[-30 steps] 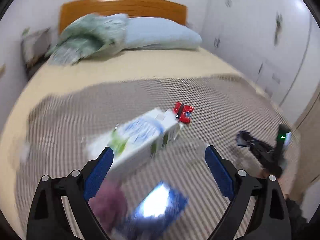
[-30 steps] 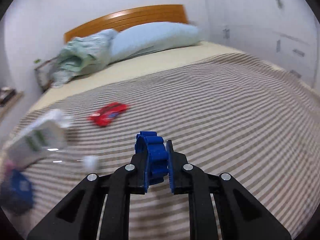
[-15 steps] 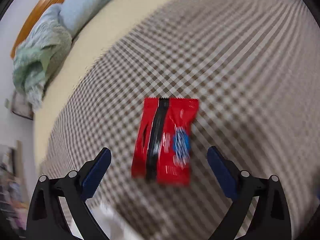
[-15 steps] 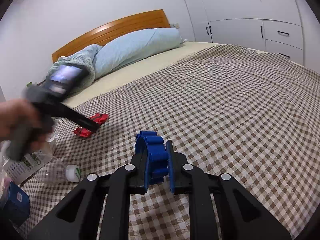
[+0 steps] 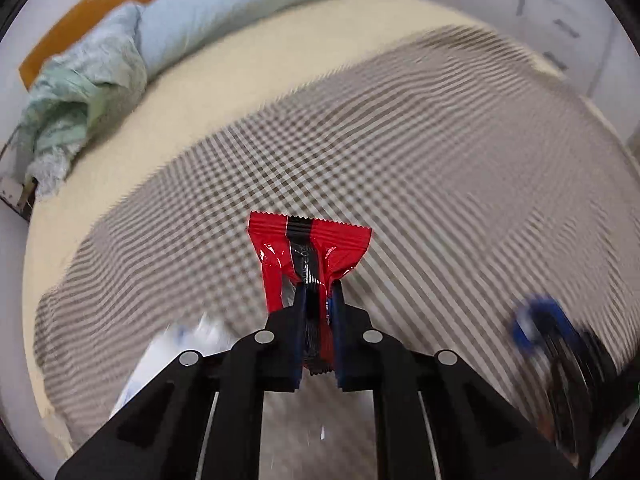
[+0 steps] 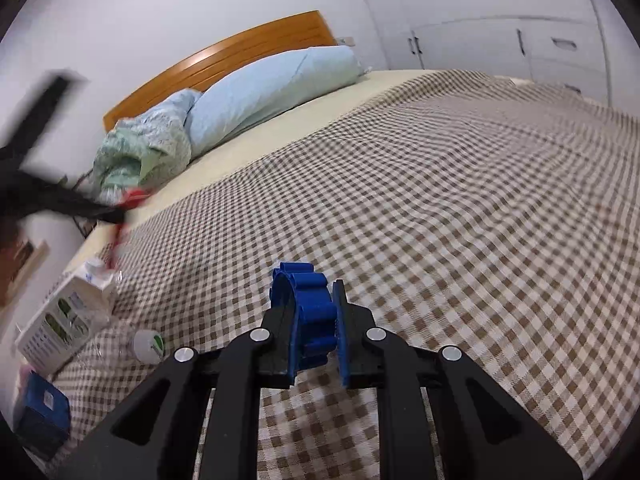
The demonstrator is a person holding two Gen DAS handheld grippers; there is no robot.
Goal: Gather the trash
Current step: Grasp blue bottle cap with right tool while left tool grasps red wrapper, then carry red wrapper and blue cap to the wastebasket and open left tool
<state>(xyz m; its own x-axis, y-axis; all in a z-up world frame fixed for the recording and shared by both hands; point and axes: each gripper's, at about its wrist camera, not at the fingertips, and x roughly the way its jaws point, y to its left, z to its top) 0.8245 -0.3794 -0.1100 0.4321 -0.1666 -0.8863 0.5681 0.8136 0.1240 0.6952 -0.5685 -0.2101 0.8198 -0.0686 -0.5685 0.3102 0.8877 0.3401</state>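
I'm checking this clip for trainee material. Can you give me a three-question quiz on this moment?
1. True or false: the left gripper is shut on the red wrapper.
2. What does the right gripper hold? A) the white carton B) a blue ridged piece C) nothing
3. Name the small thing lying on the checked blanket just beside the carton.

Key: 1 true; its jaws have just been closing, and the wrapper is pinched between them. 2 B. 3 a clear plastic bottle.
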